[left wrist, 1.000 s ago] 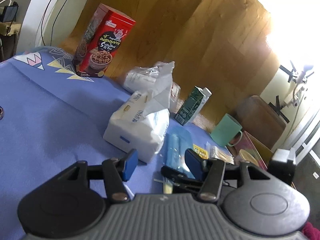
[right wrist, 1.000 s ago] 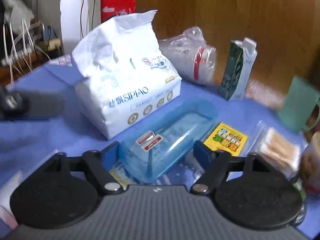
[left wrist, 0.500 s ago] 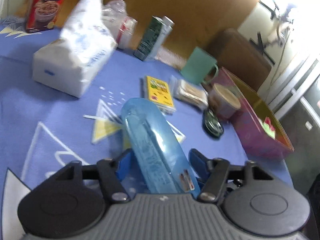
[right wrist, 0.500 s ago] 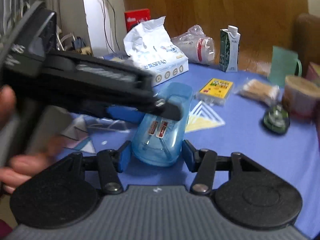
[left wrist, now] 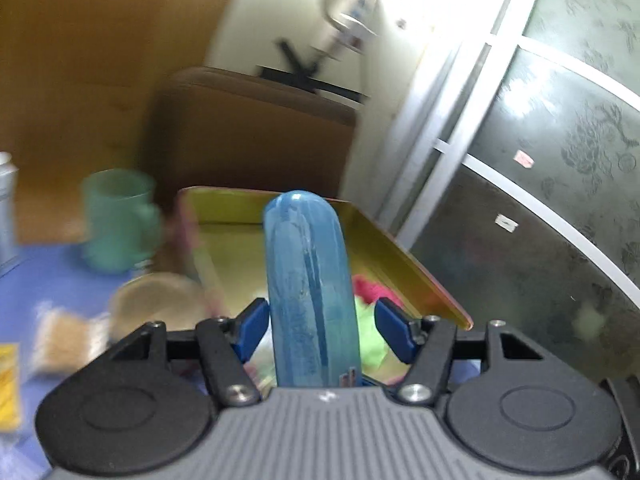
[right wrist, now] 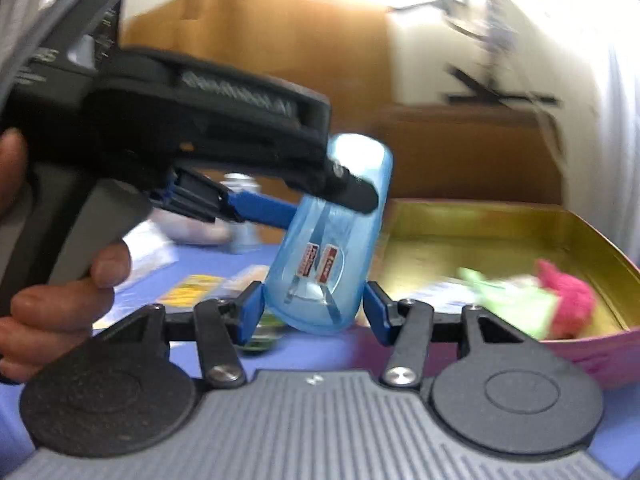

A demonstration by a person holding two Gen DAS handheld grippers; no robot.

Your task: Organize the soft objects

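Note:
A translucent blue plastic case [left wrist: 310,292] stands up between the fingers of my left gripper [left wrist: 316,326], lifted off the table in front of a pink tray with a gold inside [left wrist: 240,236]. The right wrist view shows the same case [right wrist: 332,248] in the air, with my left gripper's blue finger [right wrist: 260,208] against its side and my right gripper [right wrist: 310,314] around its lower end. The tray [right wrist: 500,232] holds a pink cloth [right wrist: 568,292] and a green cloth [right wrist: 516,304].
A teal mug [left wrist: 116,220], a brown-topped cup [left wrist: 160,304], a bag of cotton swabs [left wrist: 60,336] and a yellow packet [left wrist: 8,380] lie on the blue tablecloth to the left. A brown chair back and glass doors stand behind the tray.
The blue case has been lifted off the table and carried right, from beside the tissue pack to the tray. Both grippers moved with it.

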